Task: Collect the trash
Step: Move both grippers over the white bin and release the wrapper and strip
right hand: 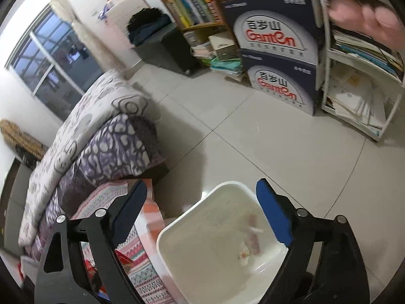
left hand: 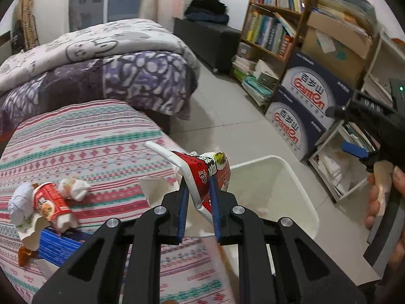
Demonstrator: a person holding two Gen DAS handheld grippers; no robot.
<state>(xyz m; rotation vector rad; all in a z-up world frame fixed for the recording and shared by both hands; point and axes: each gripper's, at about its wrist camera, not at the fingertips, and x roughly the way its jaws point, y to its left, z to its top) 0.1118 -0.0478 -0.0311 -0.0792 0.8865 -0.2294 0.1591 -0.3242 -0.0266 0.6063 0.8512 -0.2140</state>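
Observation:
My left gripper (left hand: 198,190) is shut on a red and white drink carton (left hand: 202,174) with a bent white straw, held at the edge of the striped table (left hand: 88,139) beside the white trash bin (left hand: 291,174). More trash lies on the table at the left: a red crumpled cup (left hand: 52,201) and white paper wads (left hand: 76,188). My right gripper (right hand: 202,207) is open and empty, above the bin (right hand: 200,212), which holds a few scraps (right hand: 246,250). The right gripper also shows at the right of the left wrist view (left hand: 354,149).
A bed with a purple and white quilt (left hand: 101,58) stands behind the table. A bookshelf (left hand: 273,25) and two stacked Ganten boxes (left hand: 303,106) line the right wall, with a white shelf unit (right hand: 354,81). Tiled floor (right hand: 253,139) lies between them.

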